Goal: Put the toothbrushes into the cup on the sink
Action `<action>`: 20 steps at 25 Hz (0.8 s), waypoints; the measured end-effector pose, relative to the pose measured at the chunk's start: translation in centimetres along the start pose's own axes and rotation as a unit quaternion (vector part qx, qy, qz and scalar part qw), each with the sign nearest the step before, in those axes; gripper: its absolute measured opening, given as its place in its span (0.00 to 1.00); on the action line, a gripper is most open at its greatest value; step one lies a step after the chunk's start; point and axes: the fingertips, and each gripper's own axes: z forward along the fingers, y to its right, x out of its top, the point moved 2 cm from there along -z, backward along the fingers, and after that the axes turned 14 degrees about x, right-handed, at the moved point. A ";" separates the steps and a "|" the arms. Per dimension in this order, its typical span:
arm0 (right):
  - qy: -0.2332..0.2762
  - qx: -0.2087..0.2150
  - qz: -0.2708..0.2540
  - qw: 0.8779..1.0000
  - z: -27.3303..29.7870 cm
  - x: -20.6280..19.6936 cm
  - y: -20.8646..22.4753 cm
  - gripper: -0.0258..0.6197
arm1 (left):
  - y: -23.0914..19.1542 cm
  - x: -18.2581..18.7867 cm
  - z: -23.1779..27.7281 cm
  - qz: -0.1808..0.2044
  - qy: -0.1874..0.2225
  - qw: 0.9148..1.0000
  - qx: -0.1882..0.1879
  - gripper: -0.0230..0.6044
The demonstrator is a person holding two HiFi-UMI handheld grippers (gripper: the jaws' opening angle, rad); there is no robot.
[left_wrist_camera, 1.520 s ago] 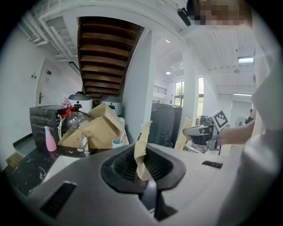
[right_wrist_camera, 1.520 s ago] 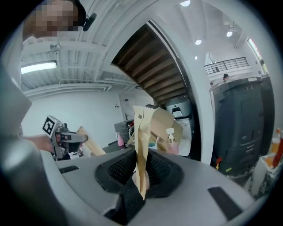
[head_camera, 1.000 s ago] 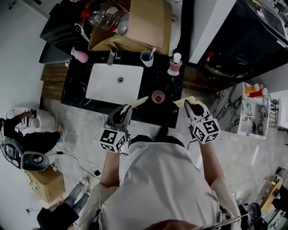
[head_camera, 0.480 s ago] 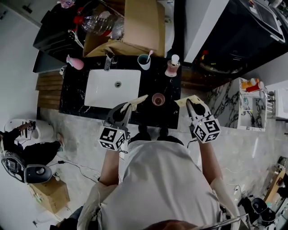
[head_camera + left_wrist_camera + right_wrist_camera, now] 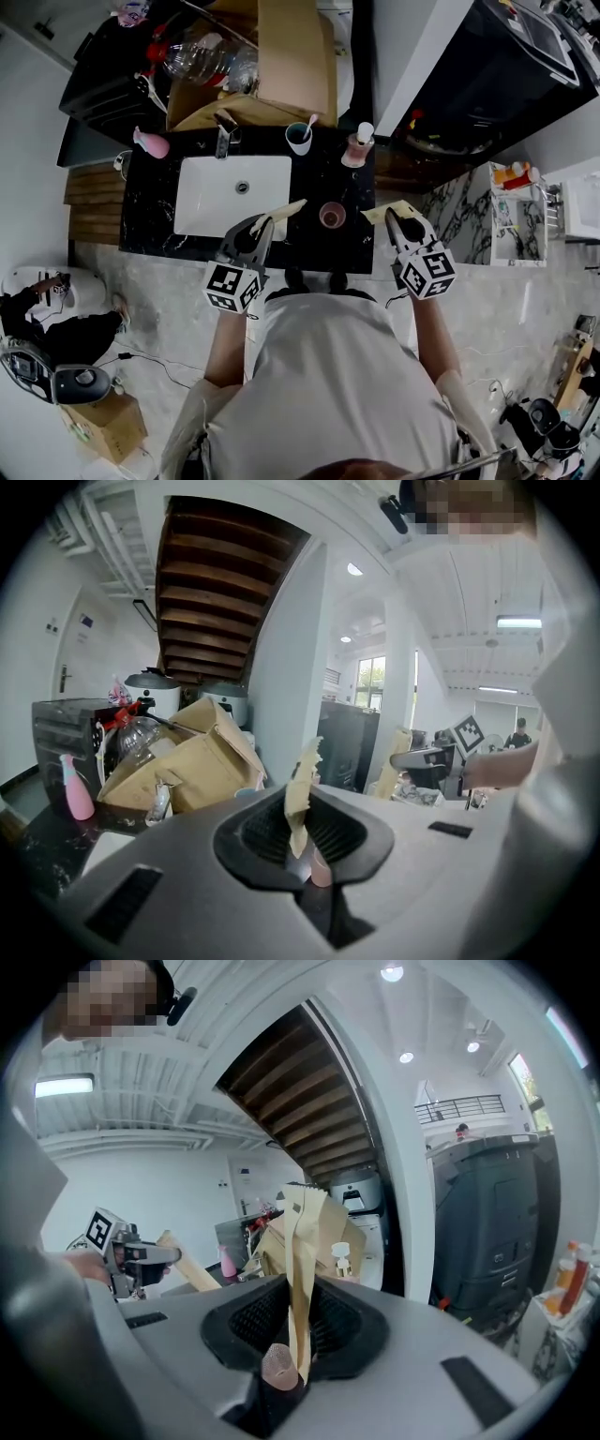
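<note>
A teal-and-white cup (image 5: 299,139) stands behind the white basin (image 5: 232,183) with one toothbrush (image 5: 310,123) in it. My left gripper (image 5: 261,228) hovers at the counter's front edge. It is shut on a toothbrush in a torn beige paper wrapper (image 5: 302,789), with a pink handle end (image 5: 320,870) showing at the jaws. My right gripper (image 5: 401,223) is off the counter's right front corner. It is shut on a second beige-wrapped toothbrush (image 5: 302,1269), whose pink handle end (image 5: 278,1365) pokes out below. Both grippers point roughly level toward the counter.
On the black marble counter (image 5: 323,178) stand a pink pump bottle (image 5: 357,145), a small pink cup (image 5: 332,216), the tap (image 5: 224,136) and a pink bottle (image 5: 152,143). A cardboard box (image 5: 281,56) rises behind. A person sits on the floor at lower left (image 5: 37,309).
Both grips are unchanged. The counter has drifted up and left in the head view, and the left gripper has edged slightly along its front edge.
</note>
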 end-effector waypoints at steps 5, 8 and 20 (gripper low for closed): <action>-0.003 0.000 -0.006 1.000 0.9 0.3 -0.4 0.16 | -0.6 -0.3 0.1 -0.006 0.000 1.000 -0.004 0.10; -0.005 0.005 -0.006 1.000 1.6 0.4 -0.7 0.16 | -0.9 -0.4 0.0 -0.010 -0.001 1.000 -0.002 0.10; -0.030 0.045 -0.019 0.998 5.6 -0.7 -2.1 0.16 | -2.4 -2.1 -1.4 -0.023 -0.019 0.999 0.024 0.10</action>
